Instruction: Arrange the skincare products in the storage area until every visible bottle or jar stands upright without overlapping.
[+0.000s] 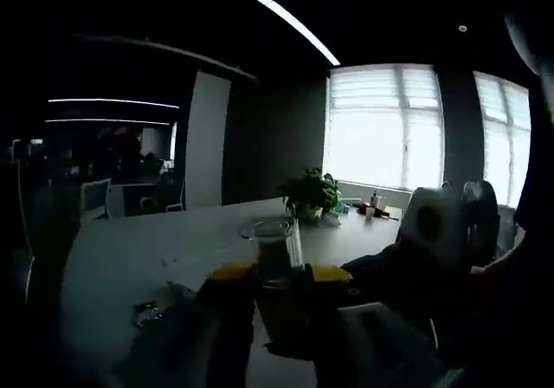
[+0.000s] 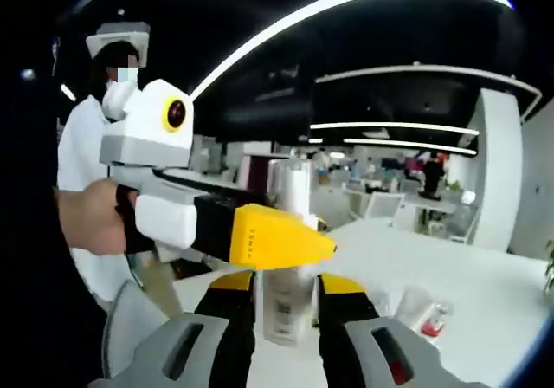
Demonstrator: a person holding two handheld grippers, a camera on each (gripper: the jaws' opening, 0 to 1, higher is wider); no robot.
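A tall white bottle (image 2: 284, 306) with a clear cap stands upright between the yellow-tipped jaws of my right gripper (image 2: 287, 286), which is shut on its lower part. In the left gripper view the same bottle (image 1: 275, 256) looks dark against the window, and my left gripper (image 1: 281, 277) is shut on it. The left gripper (image 2: 260, 236) reaches in from the left in the right gripper view, with its yellow jaw against the bottle's middle. The right gripper's white body (image 1: 433, 223) shows at the right in the left gripper view. The bottle is held above a white table (image 2: 467, 275).
A small clear bottle with a red end (image 2: 430, 316) lies on the table to the right. Something small and crumpled (image 1: 147, 314) lies at the near left. A potted plant (image 1: 309, 193) and small items (image 1: 372, 204) stand at the far edge. A person's hand (image 2: 86, 219) holds the left gripper.
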